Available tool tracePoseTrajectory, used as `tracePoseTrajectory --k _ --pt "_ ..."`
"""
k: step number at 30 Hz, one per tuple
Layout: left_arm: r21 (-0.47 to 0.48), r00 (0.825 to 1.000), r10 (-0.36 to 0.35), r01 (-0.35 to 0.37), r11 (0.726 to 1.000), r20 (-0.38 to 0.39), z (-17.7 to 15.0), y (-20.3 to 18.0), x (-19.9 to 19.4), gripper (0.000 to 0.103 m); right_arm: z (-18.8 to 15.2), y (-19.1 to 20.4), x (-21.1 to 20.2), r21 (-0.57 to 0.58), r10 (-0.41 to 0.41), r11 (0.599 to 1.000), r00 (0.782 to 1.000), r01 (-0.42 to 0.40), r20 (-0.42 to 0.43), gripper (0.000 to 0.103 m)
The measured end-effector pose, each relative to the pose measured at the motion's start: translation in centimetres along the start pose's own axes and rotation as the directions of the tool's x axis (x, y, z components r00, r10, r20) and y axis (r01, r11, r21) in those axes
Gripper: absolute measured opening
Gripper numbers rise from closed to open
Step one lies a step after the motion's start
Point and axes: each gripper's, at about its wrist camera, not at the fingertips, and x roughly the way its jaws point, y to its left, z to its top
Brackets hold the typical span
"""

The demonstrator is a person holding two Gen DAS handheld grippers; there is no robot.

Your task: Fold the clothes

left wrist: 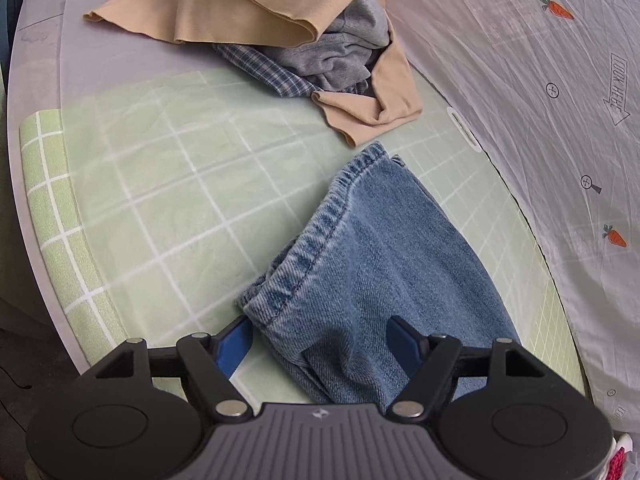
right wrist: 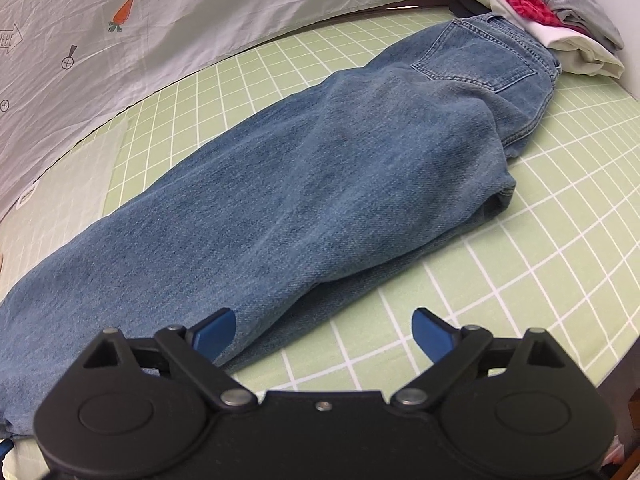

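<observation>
Behind jeans (right wrist: 304,184), sheet (left wrist: 520,80) reads "LOOK HERE"; left tongs (left wrist: 320,340), right tongs (right wrist: 324,330) apart, empty.

Left tool (left wrist: 320,338) and right tool (right wrist: 324,330), jaws apart, angled downward.

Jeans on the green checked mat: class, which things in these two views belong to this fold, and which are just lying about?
In the job:
jeans
left gripper, open
right gripper, open
green checked mat

Lying about:
tan garment
grey garment
blue plaid cloth
stack of folded clothes
carrot-print sheet
</observation>
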Motion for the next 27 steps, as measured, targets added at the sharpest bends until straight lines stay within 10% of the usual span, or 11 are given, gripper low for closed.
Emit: tracePoseTrajectory --k 3,7,12,27 --pt "0.026 1.0 0.032 -0.032 0.999 0.002 0.1 -0.5 0.2 0.067 0.0 -0.3 0.0 0.011 -0.009 1.0 1.0 0.009 -0.004 0.096" --pt "-0.033 1.0 0.031 -0.031 0.999 0.002 0.3 0.3 0.1 0.021 0.2 -0.9 0.1 0.027 -0.01 1.0 1.0 0.01 -0.002 0.096" --pt "-0.117 0.999 -0.039 0.043 0.992 0.036 0.1 0.7 -1.0 0.015 0.5 -1.9 -0.1 0.036 -0.022 0.999 1.0 0.021 0.008 0.096" --pt "0.212 0.969 -0.209 0.179 0.961 0.129 -3.3 -12.5 -3.7 0.013 3.2 -9.5 -0.1 0.114 -0.063 0.992 0.997 0.057 0.047 0.096"
